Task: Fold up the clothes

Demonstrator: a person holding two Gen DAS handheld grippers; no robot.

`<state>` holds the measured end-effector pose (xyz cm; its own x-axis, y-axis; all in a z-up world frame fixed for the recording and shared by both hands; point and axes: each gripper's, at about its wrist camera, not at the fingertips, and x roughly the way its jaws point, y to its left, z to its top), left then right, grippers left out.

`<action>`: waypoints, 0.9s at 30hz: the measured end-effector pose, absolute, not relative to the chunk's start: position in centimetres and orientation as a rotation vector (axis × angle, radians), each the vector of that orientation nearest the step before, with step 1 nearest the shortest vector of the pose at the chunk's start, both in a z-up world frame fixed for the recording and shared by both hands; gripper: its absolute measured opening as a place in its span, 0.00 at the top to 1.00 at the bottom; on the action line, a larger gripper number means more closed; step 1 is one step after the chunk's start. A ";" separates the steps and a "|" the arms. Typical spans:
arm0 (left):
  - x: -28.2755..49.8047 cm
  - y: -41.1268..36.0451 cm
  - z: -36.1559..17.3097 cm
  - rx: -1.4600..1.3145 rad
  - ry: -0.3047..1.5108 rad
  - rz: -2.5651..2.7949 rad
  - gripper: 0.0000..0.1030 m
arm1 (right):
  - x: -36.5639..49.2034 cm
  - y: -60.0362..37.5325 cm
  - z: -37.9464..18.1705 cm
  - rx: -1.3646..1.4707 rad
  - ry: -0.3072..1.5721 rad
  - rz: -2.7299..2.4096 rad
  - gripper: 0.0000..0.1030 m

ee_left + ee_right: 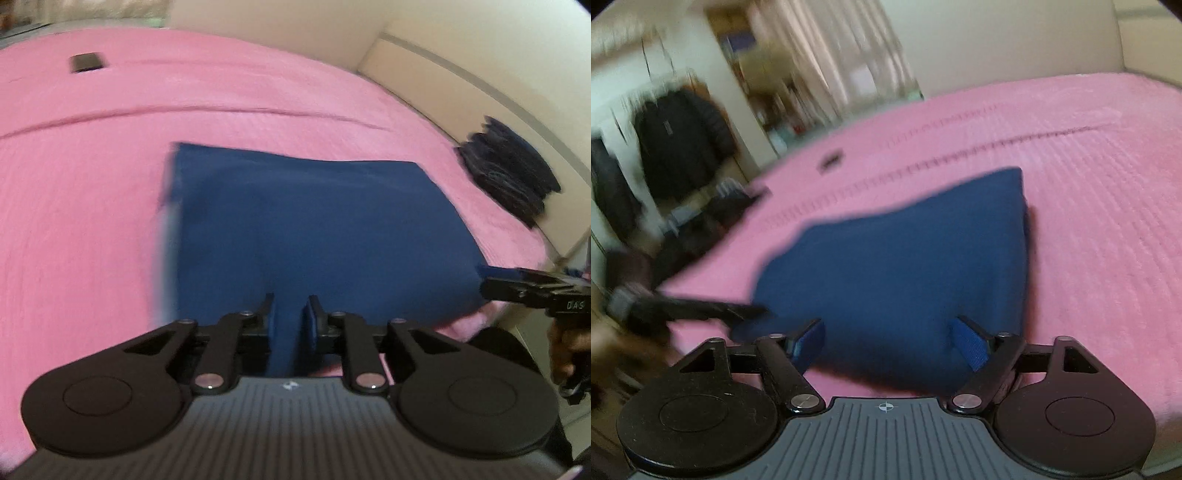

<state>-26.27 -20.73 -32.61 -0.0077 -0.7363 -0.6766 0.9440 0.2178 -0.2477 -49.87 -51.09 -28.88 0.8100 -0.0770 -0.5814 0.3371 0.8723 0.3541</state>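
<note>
navy cloth on pink bedspread; left tool grips its near edge

Cloth on a ribbed bedspread, matt plastic tools

The blue garment is smooth, matt knit cloth; the pink bedspread under it is soft cloth with fine ribbing and a stitched seam. The left gripper has matt black plastic links, shiny metal pivot pins and a ridged grey body; the right gripper looks the same, with blue pads on its fingers. The dark folded stack looks like coarse cloth.
</note>
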 end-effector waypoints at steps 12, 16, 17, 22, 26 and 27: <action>-25.4 -18.1 -33.7 0.271 0.808 -1.352 0.82 | -46.7 -48.7 -29.5 0.330 0.664 -0.225 0.37; -26.3 -19.8 -33.4 0.275 0.775 -1.405 0.79 | -47.1 -48.9 -29.2 0.383 0.637 -0.248 0.37; -26.5 -20.5 -33.7 0.291 0.786 -1.415 0.79 | -47.2 -49.1 -29.2 0.401 0.631 -0.258 0.37; -27.4 -21.9 -35.2 0.359 0.784 -1.422 0.78 | -48.1 -49.4 -29.3 0.419 0.610 -0.257 0.38; -27.3 -21.4 -35.3 0.345 0.795 -1.406 0.78 | -49.7 -50.7 -29.2 0.471 0.591 -0.259 0.38; -27.2 -21.2 -35.3 0.345 0.792 -1.404 0.78 | -50.1 -51.1 -29.2 0.485 0.588 -0.252 0.38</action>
